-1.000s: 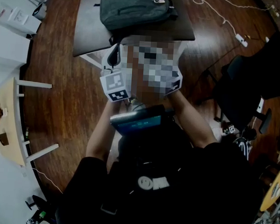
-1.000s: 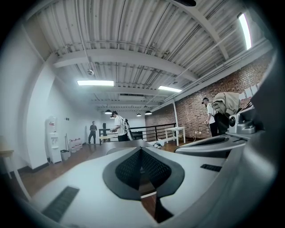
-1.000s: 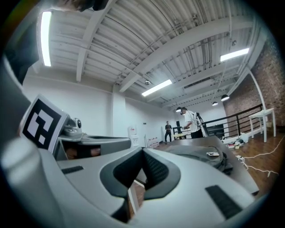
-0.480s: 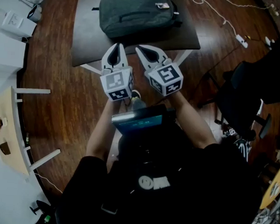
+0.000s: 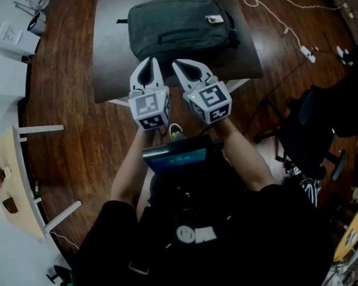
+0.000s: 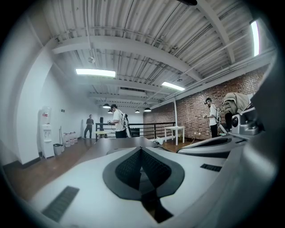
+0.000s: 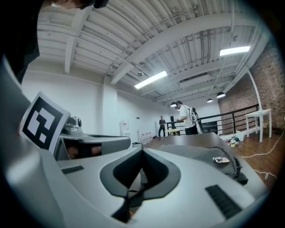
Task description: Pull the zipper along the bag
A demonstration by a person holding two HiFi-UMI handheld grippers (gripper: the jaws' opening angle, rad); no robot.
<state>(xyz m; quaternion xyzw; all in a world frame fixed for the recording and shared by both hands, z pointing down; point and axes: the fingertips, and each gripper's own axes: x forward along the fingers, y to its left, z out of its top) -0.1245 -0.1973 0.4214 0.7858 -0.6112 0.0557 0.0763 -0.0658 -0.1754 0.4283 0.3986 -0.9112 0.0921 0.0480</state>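
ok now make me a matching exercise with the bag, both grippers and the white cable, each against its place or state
1 bag
2 left gripper
3 right gripper
4 white cable

a trails over the wooden floor
b lies on the dark table
c shut, empty, farther from the cable
d shut, empty, nearer the cable

Pairs: 1-b, 2-c, 3-d, 4-a

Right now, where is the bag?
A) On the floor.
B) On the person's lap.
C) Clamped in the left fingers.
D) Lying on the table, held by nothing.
D: the bag lies flat on the table, and the left gripper and right gripper are both shut with nothing in their fingers.
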